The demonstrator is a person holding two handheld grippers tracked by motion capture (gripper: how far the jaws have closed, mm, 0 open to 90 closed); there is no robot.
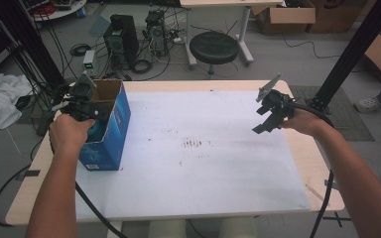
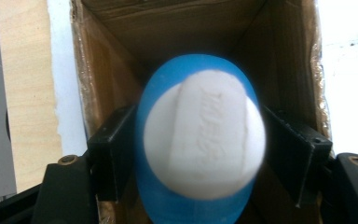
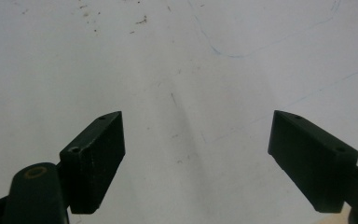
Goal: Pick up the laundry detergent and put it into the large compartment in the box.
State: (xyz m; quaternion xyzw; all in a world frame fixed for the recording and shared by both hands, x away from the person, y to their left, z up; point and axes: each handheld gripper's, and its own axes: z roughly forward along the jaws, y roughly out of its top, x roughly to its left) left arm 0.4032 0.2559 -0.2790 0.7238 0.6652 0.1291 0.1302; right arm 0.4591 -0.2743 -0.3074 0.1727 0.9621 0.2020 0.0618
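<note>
One blue-and-white container [image 2: 200,140] loose between parted left fingers [image 2: 114,149], over one cardboard box [image 2: 102,70]; right fingers [image 3: 98,149] wide, empty.

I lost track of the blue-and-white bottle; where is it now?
The bottle sits between the left gripper's jaws inside the open cardboard box at the table's left side.

We see the box [image 1: 108,130] on the table's [image 1: 218,208] left part; the bottle [image 2: 200,140] is inside it, between the left gripper's [image 2: 200,154] jaws. The right gripper [image 1: 270,116] is above the right part.
</note>
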